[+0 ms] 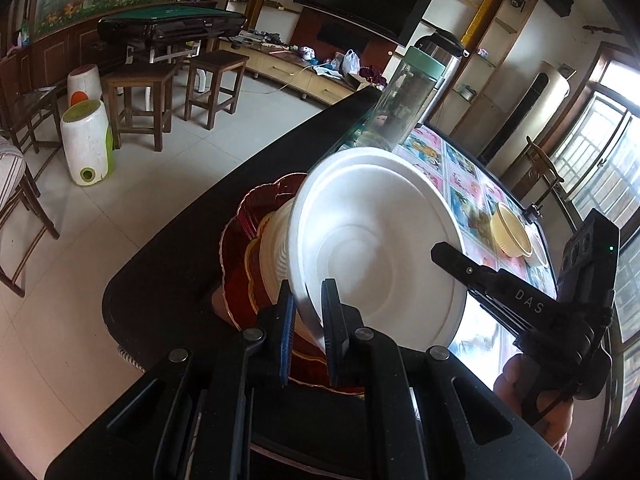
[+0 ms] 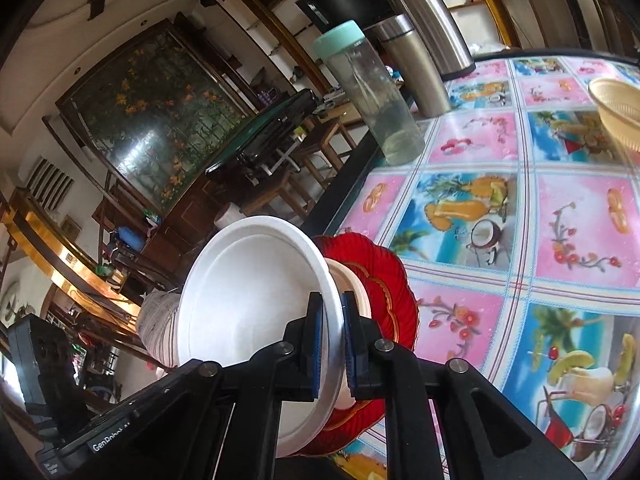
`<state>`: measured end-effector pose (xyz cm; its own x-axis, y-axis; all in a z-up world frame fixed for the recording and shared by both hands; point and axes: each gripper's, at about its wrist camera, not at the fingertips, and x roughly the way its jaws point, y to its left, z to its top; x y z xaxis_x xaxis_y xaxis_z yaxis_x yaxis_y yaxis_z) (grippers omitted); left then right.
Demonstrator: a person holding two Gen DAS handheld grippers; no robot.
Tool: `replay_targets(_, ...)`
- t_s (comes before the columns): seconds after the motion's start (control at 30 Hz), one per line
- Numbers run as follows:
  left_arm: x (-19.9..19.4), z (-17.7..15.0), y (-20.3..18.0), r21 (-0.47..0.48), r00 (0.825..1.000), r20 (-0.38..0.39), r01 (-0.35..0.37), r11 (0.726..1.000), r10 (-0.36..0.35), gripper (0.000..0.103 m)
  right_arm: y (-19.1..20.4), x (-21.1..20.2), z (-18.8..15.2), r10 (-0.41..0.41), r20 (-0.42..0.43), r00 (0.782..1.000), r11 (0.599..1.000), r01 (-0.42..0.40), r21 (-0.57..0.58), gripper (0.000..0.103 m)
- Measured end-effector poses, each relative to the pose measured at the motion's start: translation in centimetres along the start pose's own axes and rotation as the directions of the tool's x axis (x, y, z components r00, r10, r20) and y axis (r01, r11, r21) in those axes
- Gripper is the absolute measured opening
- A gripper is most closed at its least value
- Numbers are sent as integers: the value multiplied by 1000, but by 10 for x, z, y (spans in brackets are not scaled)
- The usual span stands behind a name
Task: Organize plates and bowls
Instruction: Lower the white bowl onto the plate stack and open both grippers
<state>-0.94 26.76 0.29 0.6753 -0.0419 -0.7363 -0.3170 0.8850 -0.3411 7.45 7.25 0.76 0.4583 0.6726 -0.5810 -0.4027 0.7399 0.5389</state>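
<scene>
Jaws of both tilted grippers clamp the white bowl's (image 1: 372, 240) rim.

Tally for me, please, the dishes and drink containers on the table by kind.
Bowls: 3 (white bowl, ribbed bowl under it, cream bowl)
Plates: 1 (red plate)
Bottles: 1 (clear bottle)
Flasks: 2 (large steel flask, small steel flask)
Total: 7

Bottle (image 2: 372, 92) and flasks (image 2: 420, 40) crowd the table's (image 2: 520, 208) far edge.
</scene>
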Motion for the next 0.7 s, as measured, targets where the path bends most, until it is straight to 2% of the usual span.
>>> replay_targets(0.3,1,0,1,3,1000,-13,-22,1000,22,12,-4,16,-2,9,-24,1000,1000,-9,2,12)
replay_targets(0.4,-1,-1,-1,17,998,-1,-69,997,69,21,-4,20,-5,2,-36,999,1000,-3,-2,12)
replay_targets(0.5,-6,-2,1,17,994,22,-104,994,103,35,-5,22,-7,-3,-39,999,1000,2,-5,12)
replay_targets(0.6,-17,-4,1,24,988,68,-138,990,136,37,-6,21,-7,-27,-17,999,999,27,-18,13)
replay_targets(0.7,-28,-6,-6,47,982,117,-157,986,151,37,-9,21,-5,-11,-23,1000,1000,11,-7,14)
